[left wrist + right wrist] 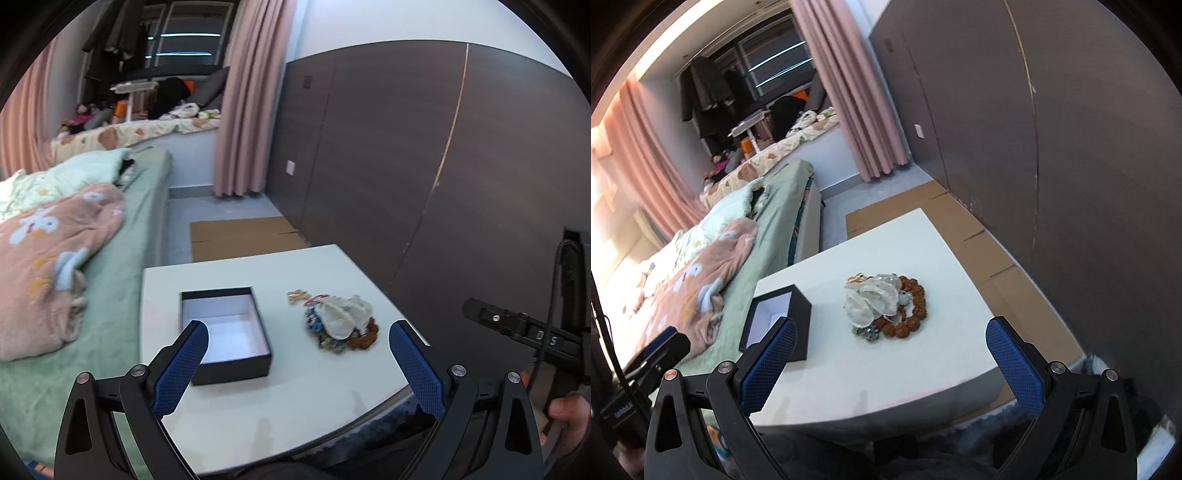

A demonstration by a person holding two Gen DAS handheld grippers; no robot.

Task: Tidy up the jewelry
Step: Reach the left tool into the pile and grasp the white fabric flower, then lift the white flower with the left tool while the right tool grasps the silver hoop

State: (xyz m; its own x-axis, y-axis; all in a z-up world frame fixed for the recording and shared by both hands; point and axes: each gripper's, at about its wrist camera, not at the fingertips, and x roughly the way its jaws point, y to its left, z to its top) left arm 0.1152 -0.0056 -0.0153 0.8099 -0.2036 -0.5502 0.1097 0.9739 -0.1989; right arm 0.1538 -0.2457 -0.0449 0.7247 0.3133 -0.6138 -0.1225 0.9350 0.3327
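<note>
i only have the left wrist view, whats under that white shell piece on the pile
Observer: The right wrist view shows a brown bead bracelet curling round the right side of the shell piece, far more of it than you see.
Operator: is the right gripper open
Observer: Yes, the right gripper is open, its blue pads wide apart and holding nothing.
Operator: anything on the floor past the table
Observer: Flattened cardboard runs along the wall beside the white table, not just beyond it.
</note>
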